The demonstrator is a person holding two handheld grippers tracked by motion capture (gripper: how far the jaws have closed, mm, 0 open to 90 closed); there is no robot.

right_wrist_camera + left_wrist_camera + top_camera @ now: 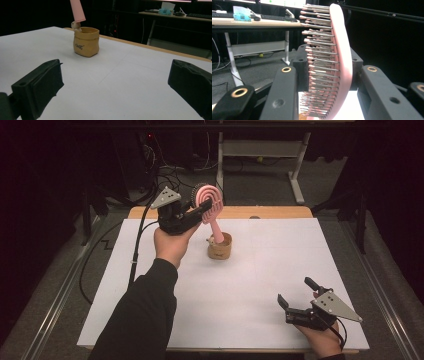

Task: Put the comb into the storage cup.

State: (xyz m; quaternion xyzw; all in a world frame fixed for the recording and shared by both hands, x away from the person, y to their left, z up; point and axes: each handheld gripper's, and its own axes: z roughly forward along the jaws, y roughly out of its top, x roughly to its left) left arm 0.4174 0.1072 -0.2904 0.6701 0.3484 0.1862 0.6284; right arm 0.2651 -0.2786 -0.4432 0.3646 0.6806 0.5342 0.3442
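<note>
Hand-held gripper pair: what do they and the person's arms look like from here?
Both are black, blocky tools. The left hand-held gripper and the right hand-held gripper each carry a grey three-cornered plate on top, dotted with small holes. A black cable trails from the left one. Brass-coloured rings sit in the left one's jaw arms in its own view. The left arm wears a black sleeve.

Pink hairbrush [210, 202], bristled head up, handle tip over tan sack-shaped cup [220, 247].

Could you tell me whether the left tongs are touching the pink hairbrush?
Touching. In the left gripper view, the left tongs have their jaws pressed against both sides of the pink hairbrush, bristle side and back, with no gap.
</note>
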